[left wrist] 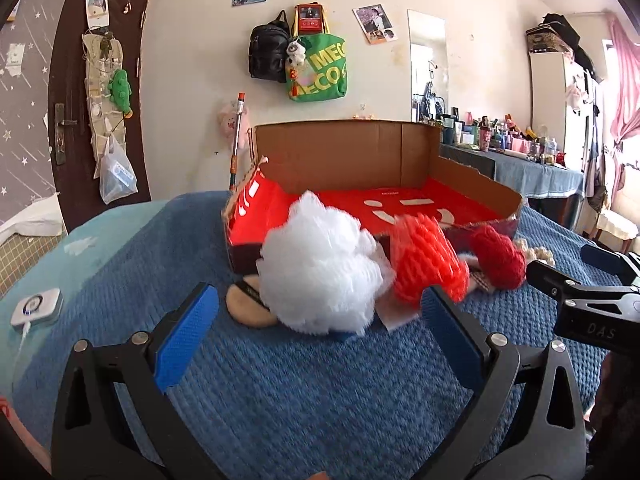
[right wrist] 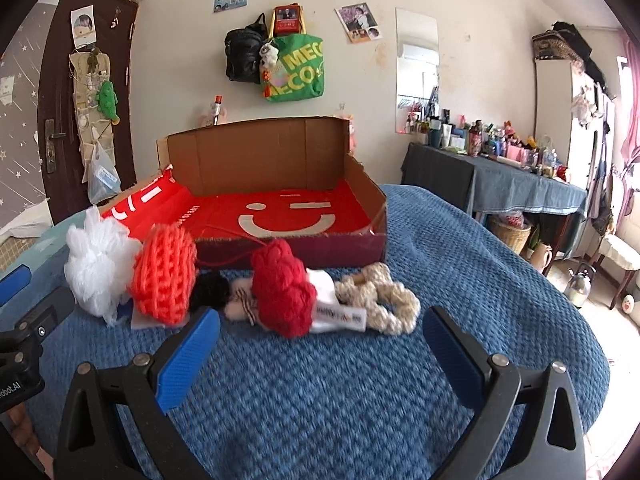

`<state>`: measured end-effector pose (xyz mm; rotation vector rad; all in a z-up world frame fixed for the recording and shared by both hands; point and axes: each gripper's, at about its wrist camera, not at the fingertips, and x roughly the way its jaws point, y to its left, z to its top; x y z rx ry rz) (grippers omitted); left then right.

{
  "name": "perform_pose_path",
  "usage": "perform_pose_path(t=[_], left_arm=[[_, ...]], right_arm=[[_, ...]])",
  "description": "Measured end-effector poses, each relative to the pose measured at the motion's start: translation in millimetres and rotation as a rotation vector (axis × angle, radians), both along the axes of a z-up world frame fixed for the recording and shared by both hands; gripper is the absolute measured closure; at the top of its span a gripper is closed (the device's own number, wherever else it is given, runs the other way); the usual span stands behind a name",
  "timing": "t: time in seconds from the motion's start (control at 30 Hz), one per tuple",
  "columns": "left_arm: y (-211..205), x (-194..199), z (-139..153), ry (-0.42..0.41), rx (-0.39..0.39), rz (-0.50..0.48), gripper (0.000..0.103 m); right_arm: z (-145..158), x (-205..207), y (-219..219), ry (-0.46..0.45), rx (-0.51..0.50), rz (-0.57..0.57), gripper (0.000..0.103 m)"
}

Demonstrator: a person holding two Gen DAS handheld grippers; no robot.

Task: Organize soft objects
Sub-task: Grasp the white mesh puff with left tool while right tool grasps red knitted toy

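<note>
In the left wrist view, the left hand-held gripper point(left wrist: 318, 332) is spread wide, with its two blue pads point(left wrist: 186, 336) low in the frame, and it holds nothing. Between and just above the pads lies a white mesh puff point(left wrist: 320, 268) on the blue bed cover point(left wrist: 280, 400). A flat beige pad point(left wrist: 246, 308) lies partly under the puff at its left side. To the right of the puff, touching it, is an orange knitted piece point(left wrist: 430, 264), and further right is a red knitted piece point(left wrist: 498, 258). Behind them, in the centre of the frame, stands an open cardboard box point(left wrist: 340, 152) with a red lining that carries a white smiling face. At the right edge of the frame a part of the other gripper is visible.

In the right wrist view, the right hand-held gripper point(right wrist: 320, 340) is also spread wide and empty, low in the frame. The soft things lie in a row in front of the box point(right wrist: 256, 152): the white puff point(right wrist: 98, 264) at the left, then the orange piece point(right wrist: 164, 276), a small black thing point(right wrist: 210, 288), the red piece point(right wrist: 282, 288) on a white cloth with small print point(right wrist: 340, 312), and a cream rope knot point(right wrist: 380, 296) at the right end. All of them are outside the box, near its front wall. A white device with a cable point(left wrist: 36, 306) lies at the left edge of the left wrist view.
</note>
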<state>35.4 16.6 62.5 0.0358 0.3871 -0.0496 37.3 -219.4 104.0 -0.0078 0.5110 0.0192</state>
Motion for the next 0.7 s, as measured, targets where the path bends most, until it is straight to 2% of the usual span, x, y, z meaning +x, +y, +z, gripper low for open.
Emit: perform_pose_path(t=[0.27, 0.5, 0.57, 0.63, 0.7], left_arm=[[5.5, 30.4, 5.5, 0.076, 0.016, -0.023, 0.0], [9.1, 51.0, 8.4, 0.117, 0.027, -0.065, 0.0], [10.4, 58.9, 4.6, 0.163, 0.012, -0.091, 0.0], [10.4, 65.6, 1.2, 0.203, -0.001, -0.114, 0.0], [10.3, 70.3, -1.9, 0.232, -0.012, -0.13, 0.001]], right_arm=[[13.4, 30.3, 7.5, 0.047, -0.034, 0.038, 0.0], [13.0, 55.3, 13.5, 0.112, -0.092, 0.085, 0.001], [10.5, 62.6, 14.4, 0.139, -0.095, 0.091, 0.002], [7.3, 68.0, 14.3, 0.158, -0.088, 0.099, 0.012], [3.0, 73.2, 16.1, 0.183, -0.094, 0.111, 0.017]])
